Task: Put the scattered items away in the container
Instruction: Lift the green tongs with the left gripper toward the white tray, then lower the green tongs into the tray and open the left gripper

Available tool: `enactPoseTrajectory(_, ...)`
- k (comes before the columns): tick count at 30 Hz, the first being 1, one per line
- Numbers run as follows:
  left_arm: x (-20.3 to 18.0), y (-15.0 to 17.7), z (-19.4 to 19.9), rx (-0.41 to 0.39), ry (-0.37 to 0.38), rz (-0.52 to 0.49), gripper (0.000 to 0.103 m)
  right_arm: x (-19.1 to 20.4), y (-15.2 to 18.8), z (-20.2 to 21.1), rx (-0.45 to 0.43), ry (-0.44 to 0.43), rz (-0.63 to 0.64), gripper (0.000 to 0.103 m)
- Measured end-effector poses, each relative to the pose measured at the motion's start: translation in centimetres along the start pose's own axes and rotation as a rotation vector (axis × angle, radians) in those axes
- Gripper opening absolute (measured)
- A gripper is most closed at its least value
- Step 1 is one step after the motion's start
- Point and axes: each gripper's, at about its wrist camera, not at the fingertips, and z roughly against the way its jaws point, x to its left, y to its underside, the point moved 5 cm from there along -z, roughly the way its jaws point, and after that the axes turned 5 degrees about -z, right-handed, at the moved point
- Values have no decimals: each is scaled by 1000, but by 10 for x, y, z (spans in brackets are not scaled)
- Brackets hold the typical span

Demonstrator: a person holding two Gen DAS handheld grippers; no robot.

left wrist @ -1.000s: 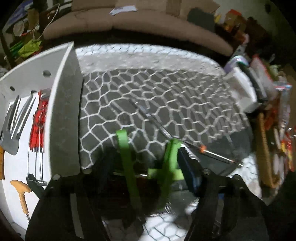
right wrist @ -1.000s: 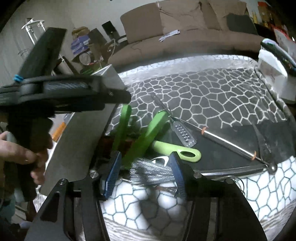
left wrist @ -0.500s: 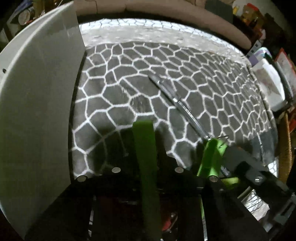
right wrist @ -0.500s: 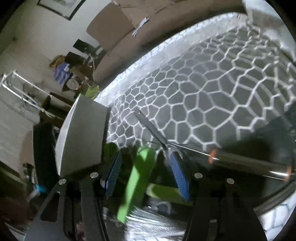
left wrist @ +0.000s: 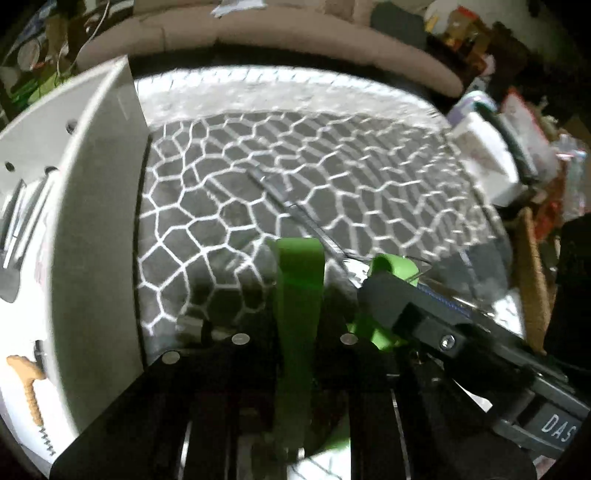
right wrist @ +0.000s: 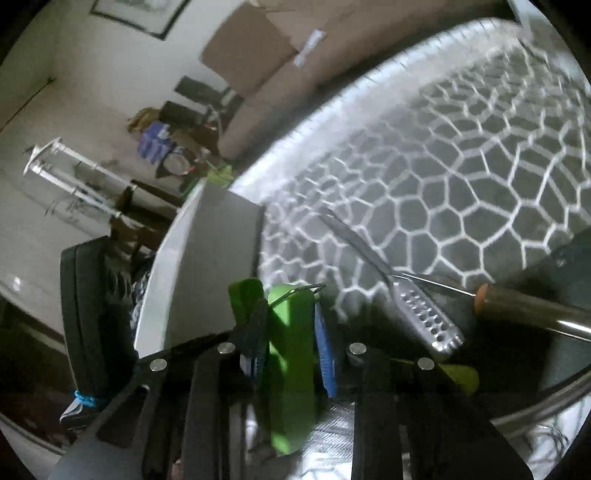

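I am looking at two dim, heavily curved fisheye views with black corners. Light is falling from above onto the patterned cloth [left wrist: 332, 166], brightening its far edge, while dark shadow is pooling on its near side under the rigs. Motion blur is smearing the cloth's white lines in both views, worst toward the rims. Beyond the cloth, the sofa [left wrist: 258, 33] is sitting murky.

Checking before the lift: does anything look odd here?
Yes: both grippers seem to hold one pair of green tongs. The left gripper is shut on one arm; the right gripper is closing its jaws around the other. A thin wire hooks over that arm's tip.
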Motion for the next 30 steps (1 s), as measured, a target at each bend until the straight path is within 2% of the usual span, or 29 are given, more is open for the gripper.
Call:
enactPoseTrajectory(7,-13,14,61,-77,38,9,14,57,22,51,-86,13,157,27)
enactPoseTrajectory(17,-5,9,186,-220,38,20,14,169,34,111,-173,1,314,27)
enactPoseTrajectory(24,53,19,249,-265,-5,64,14,249,49,101,-159,-42,375,27)
enactPoseTrajectory(30,126,41,259,-264,-45,119,14,296,73,46,-92,-103,392,27)
